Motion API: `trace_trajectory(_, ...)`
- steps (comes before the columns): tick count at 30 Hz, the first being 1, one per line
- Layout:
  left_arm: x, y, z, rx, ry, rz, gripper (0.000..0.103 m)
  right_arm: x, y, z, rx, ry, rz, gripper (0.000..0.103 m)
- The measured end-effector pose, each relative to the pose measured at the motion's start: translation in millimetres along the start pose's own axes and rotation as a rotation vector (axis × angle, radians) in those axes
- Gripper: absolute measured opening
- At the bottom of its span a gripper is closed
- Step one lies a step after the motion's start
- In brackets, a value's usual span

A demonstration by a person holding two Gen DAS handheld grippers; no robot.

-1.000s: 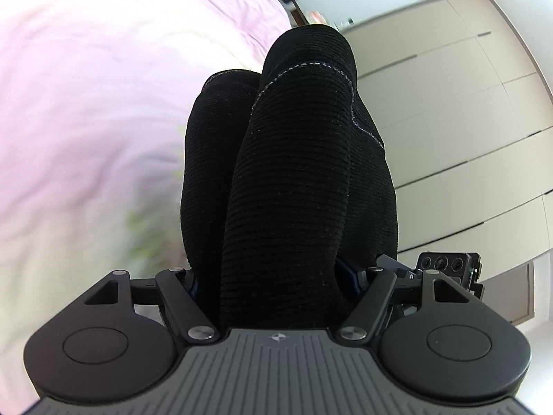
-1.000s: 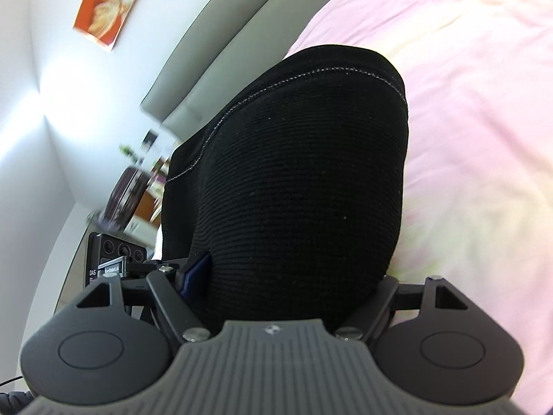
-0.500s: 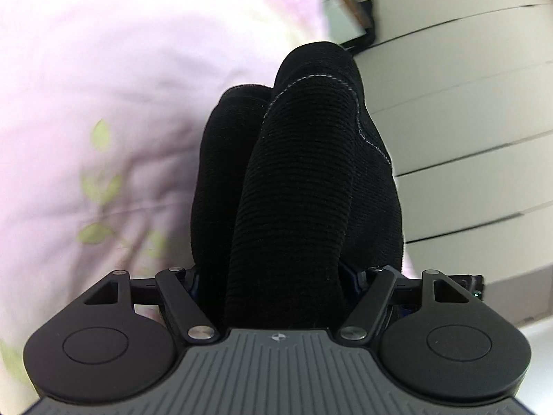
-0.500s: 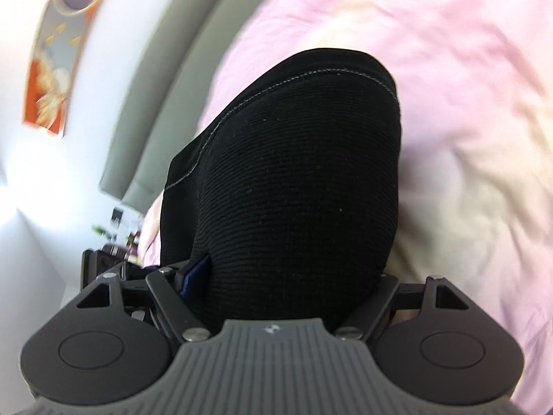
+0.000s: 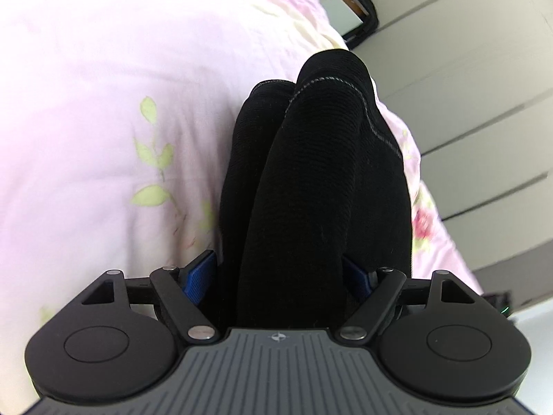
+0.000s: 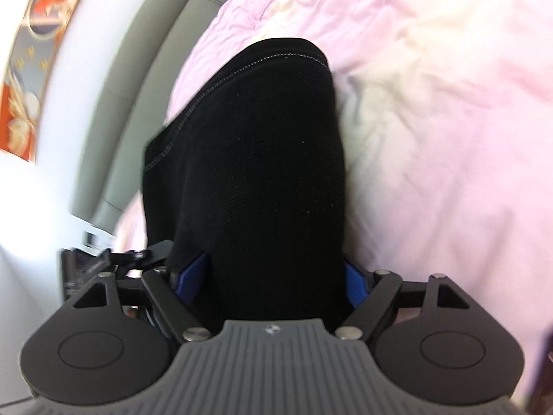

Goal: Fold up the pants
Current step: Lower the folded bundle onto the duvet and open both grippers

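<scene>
Pants [image 5: 321,186] fill the middle of both wrist views, a black ribbed bundle with grey stitching along a seam, bunched and doubled rather than laid flat. On the left, the left hand-held gripper [image 5: 281,276] has the cloth between its blue pads [image 5: 198,275]; its jaws have just been opening, and a sliver of gap shows beside the near pad, so the hold looks to be letting go, though the far pad is mostly hidden and I cannot be sure it is clear of the cloth. Below and beyond lies the bed [image 5: 103,121], pink with green leaf prints, close under the bundle, and pale cabinet doors [image 5: 484,110] stand past its edge. On the right, the right hand-held gripper [image 6: 273,276] stands fairly wide with the thick fold packed between its pads [image 6: 190,273], which seem to press on it from both sides; motion blur softens that view. The pants hang forward from it over the pink bed, with a grey headboard [image 6: 145,86] and a picture [image 6: 27,69] on the wall beyond. As for progress, the garment appears gathered into a fold and carried down toward the bed; laying it flat, smoothing it and any further fold are likely left to do.
</scene>
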State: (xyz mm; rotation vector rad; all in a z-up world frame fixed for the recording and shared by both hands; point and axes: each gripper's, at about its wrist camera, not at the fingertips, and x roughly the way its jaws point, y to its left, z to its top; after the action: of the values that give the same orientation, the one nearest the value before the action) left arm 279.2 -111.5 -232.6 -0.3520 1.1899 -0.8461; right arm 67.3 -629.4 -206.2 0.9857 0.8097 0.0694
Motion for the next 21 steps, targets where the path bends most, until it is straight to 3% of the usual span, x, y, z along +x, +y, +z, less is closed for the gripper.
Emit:
trace_trajectory(3, -14, -2, -11, 0.027, 0.007, 0.035, 0.092, -18, 5, -6, -0.005, -0.001, -0.09, 0.075)
trace_trajectory(5, -22, -5, -21, 0.055, 0.009, 0.068, 0.092, -23, 7, -18, -0.031, 0.023, -0.165, 0.067)
trace_trajectory(9, -22, -12, -36, 0.1, 0.012, 0.156, 0.092, -22, 3, -36, -0.016, 0.046, -0.231, 0.065)
trace_trajectory(13, -30, -18, -39, 0.115, -0.006, 0.239, 0.092, -34, 22, -41, -0.105, 0.066, -0.385, 0.05)
trace_trajectory(16, -45, -34, -53, 0.208, -0.005, 0.374, 0.076, -57, 46, -48, -0.174, 0.017, -0.434, 0.06)
trace_trajectory(17, -51, -38, -57, 0.221, -0.014, 0.391, 0.076, -67, 57, -52, -0.194, -0.015, -0.429, 0.064)
trace_trajectory(21, -76, -62, -71, 0.205, -0.071, 0.336, 0.081, -108, 94, -72, -0.297, -0.145, -0.454, 0.076)
